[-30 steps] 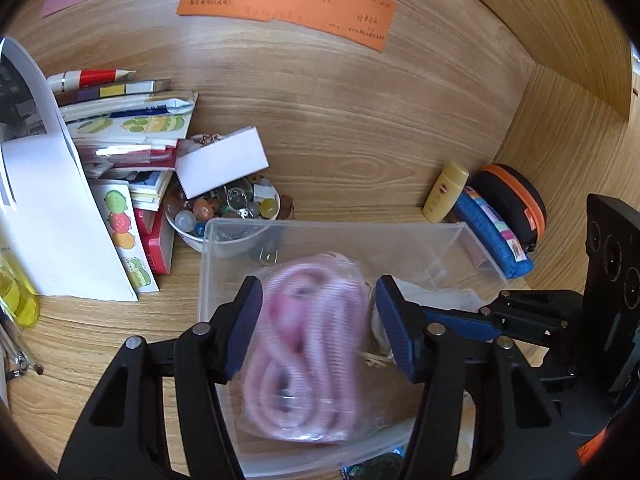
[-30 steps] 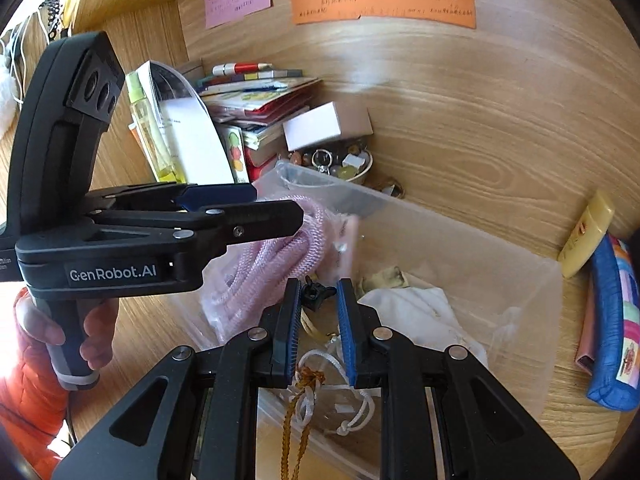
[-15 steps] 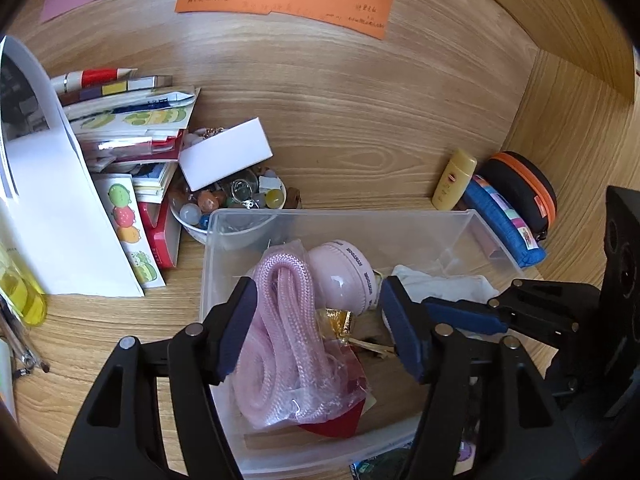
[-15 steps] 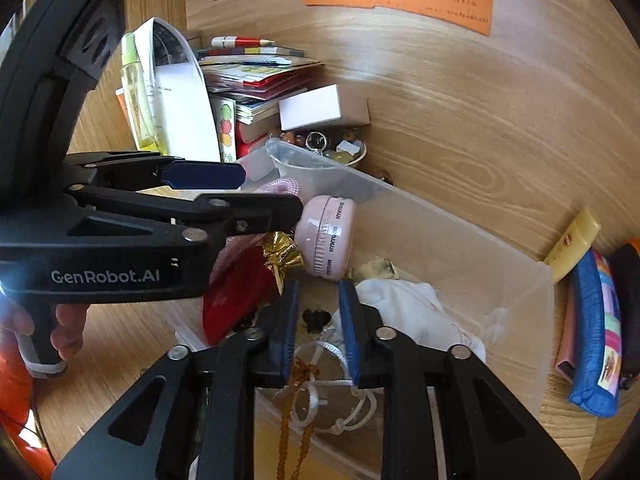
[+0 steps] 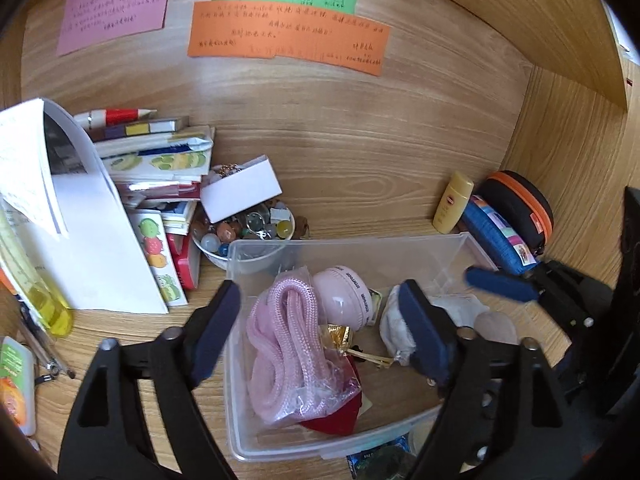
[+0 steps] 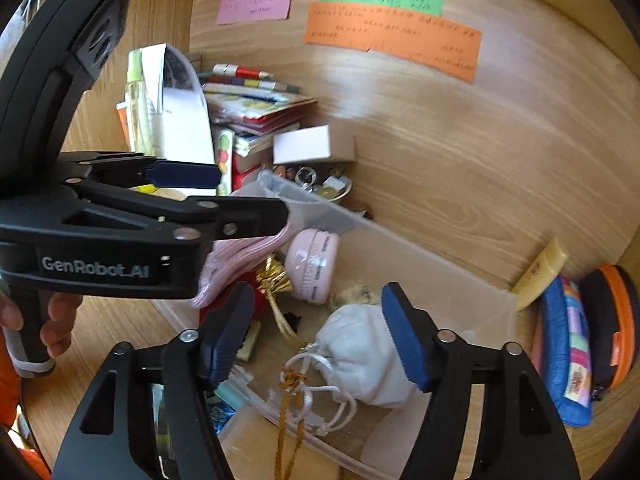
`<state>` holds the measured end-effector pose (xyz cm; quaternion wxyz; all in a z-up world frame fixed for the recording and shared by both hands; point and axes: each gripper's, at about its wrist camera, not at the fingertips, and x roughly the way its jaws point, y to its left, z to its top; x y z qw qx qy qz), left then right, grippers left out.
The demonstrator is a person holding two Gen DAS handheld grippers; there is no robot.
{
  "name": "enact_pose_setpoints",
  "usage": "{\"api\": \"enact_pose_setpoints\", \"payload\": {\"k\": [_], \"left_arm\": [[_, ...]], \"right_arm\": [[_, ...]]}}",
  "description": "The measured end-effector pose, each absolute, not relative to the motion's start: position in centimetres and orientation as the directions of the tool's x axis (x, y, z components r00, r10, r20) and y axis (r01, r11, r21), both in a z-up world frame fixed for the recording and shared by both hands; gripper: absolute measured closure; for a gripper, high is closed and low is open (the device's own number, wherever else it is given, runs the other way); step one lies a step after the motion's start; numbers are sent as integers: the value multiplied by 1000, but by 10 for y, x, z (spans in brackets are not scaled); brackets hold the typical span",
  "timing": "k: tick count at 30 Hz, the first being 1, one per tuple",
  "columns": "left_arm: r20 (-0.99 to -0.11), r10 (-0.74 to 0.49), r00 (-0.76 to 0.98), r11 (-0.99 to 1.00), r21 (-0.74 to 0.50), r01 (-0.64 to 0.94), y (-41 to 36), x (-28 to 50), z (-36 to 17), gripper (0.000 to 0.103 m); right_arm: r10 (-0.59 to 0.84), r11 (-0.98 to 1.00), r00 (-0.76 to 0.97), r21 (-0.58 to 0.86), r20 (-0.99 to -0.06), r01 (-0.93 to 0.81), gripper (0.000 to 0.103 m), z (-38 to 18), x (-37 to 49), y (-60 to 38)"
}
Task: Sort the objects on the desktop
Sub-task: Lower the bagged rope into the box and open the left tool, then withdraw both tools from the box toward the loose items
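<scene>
Both grippers point obliquely down into the clear plastic bin (image 5: 460, 248) on the wooden desk (image 5: 360, 152).

The left gripper (image 5: 320, 320) hangs over the bin's near left part. Its jaws are opening, spread wide; the pink rope coil (image 5: 280, 344) lies below and between them, and neither pad presses on it. The left pad stands outside the bin's left wall, the right pad over the white drawstring pouch (image 5: 390, 320).

The right gripper (image 6: 316, 336) hangs over the bin's near edge. Its jaws are opening, with the pouch (image 6: 360, 356) below and between them, not gripped. The pouch's cord and a gold tassel trail toward the camera.

Inside the bin, beyond the coil, lies a pink round case (image 5: 344, 296), with a red pouch (image 5: 340, 420) under the coil's near end.

The left wrist view alone shows the bin's whole floor and the bowl of marbles (image 5: 244, 236) touching its far left corner. The right wrist view alone shows the left gripper from the side and the person's hand (image 6: 44, 324) on its handle.

Farther back: a book stack (image 5: 156, 168) at left, a yellow bottle (image 5: 452, 204) and blue pencil case (image 5: 496, 236) at right, and paper notes (image 5: 288, 36) on the back panel.
</scene>
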<state>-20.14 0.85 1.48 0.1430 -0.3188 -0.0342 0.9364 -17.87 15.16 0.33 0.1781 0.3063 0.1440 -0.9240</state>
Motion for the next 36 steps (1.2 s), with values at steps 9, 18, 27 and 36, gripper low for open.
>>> {"api": "enact_pose_setpoints", "payload": {"k": [9, 18, 27, 36], "left_arm": [[-567, 219, -794, -975, -86, -207, 8, -173, 37, 6], [-557, 166, -814, -983, -27, -182, 8, -136, 43, 3], [-580, 150, -800, -985, -23, -168, 2, -105, 28, 3], [-646, 128, -752, -986, 2, -169, 4, -78, -8, 3]], "right_arm": [[-158, -920, -815, -216, -558, 326, 18, 25, -153, 164], [-129, -938, -819, -199, -560, 284, 14, 31, -122, 183], [-115, -953, -829, -174, -548, 247, 6, 35, -89, 194], [-114, -959, -803, -146, -584, 242, 5, 17, -69, 194]]}}
